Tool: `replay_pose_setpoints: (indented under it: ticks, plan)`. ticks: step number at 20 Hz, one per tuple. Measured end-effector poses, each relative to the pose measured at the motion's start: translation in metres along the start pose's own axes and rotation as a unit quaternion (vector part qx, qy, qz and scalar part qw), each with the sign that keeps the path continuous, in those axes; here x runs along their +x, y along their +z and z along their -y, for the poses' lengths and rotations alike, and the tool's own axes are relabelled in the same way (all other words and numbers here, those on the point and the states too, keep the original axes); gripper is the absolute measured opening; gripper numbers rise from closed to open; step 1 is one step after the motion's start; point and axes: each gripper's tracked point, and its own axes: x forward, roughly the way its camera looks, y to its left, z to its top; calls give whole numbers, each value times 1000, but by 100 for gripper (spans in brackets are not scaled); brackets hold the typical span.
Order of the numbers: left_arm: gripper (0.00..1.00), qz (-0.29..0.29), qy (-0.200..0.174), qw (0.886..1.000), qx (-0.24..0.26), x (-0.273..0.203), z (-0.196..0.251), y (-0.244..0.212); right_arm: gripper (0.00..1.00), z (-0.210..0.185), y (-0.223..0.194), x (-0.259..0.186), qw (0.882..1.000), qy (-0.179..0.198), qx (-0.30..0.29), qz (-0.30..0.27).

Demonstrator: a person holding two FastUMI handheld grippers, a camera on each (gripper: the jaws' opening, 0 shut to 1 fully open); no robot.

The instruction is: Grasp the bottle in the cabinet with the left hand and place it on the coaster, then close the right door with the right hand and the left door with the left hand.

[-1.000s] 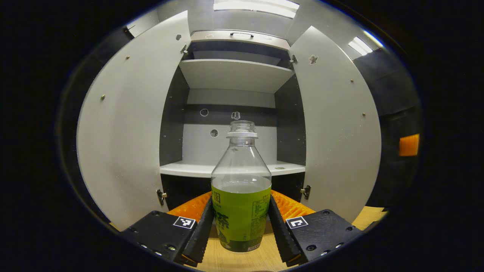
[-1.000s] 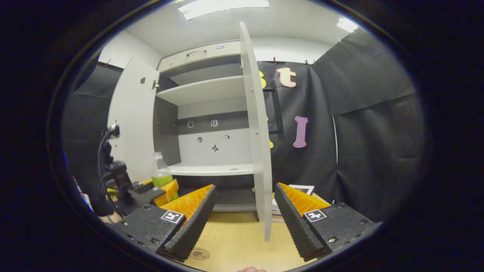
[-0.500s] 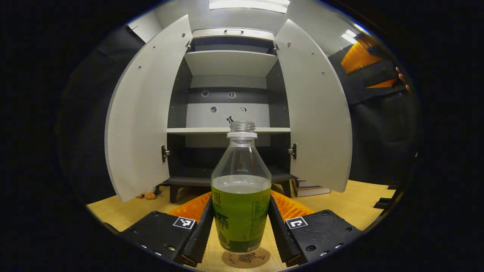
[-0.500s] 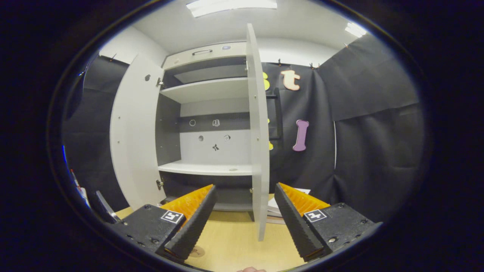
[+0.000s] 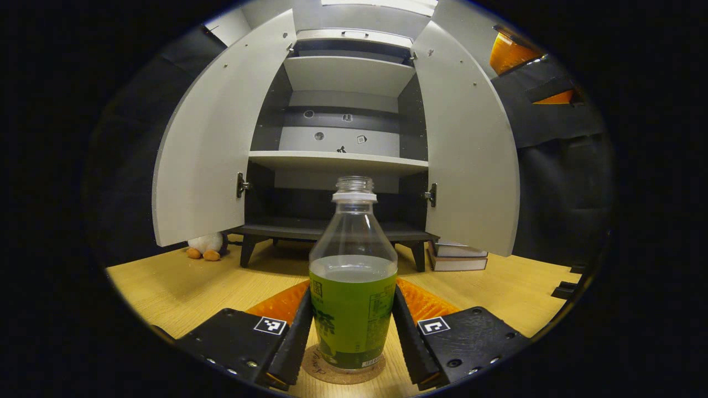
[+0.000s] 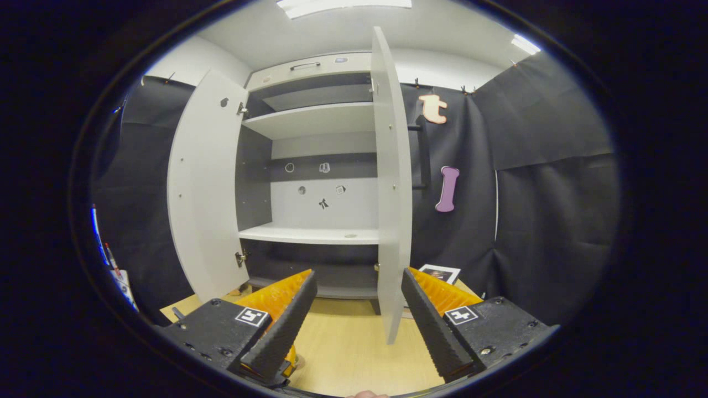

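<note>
Now my left tool (image 5: pixel 353 331) grips the bottle (image 5: pixel 353 287) on the coaster (image 5: pixel 343 371); right tool (image 6: pixel 357 309) gapes wide, both doors at 12 o'clock unclosed.

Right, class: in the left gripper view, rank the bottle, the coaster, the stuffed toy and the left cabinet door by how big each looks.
1. Left cabinet door
2. Bottle, though it sits right at the camera, held in the left claw
3. Coaster, partly hidden under the bottle
4. Stuffed toy, far back, so true size is unsure
</note>
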Motion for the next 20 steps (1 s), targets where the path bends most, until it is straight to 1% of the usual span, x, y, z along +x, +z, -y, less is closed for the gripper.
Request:
replay_pose_setpoints:
  ticks: [1, 2, 3, 4, 5, 6, 10, 13, 15, 16, 18, 20]
  plan:
    - [71, -6, 3, 1000, 2, 0, -1, -4, 100, 0, -1, 0, 1000, -1, 1, -3]
    - [72, 8, 2, 1000, 7, 0, 0, 2, 100, 0, -1, -1, 1000, -2, 1, -4]
    - [71, 3, -3, 1000, 10, 0, 2, 0, 99, 1, -1, -1, 1000, -3, 1, -4]
    - [71, 9, -5, 1000, 17, 0, 2, 1, 100, 2, -2, -1, 1000, -4, 1, -5]
    - [71, 9, -8, 1000, 16, -1, 3, 1, 99, 2, -3, -1, 1000, -4, 0, -7]
    - [73, 10, -6, 1000, 13, -2, 3, 1, 100, 2, -3, -1, 1000, -4, 0, -9]
    - [76, 1, -8, 1000, 10, -2, 3, -5, 99, 1, -6, 1, 1000, -2, 1, -14]
    - [77, 0, -14, 1000, 11, -6, 4, -3, 99, 1, -8, 1, 1000, -1, 2, -16]
    - [82, 4, -21, 1000, 9, -10, 6, 4, 99, 2, -9, 0, 1000, -4, 1, -17]
    - [88, 7, -24, 1000, 8, -12, 7, 9, 99, 2, -10, 0, 1000, -4, 2, -18]
    - [95, 17, -26, 1000, 2, -16, 7, 22, 100, 1, -11, -1, 1000, -3, 3, -20]
    - [95, 24, -27, 999, -2, -21, 8, 34, 99, 1, -10, 0, 1000, -3, 4, -19]
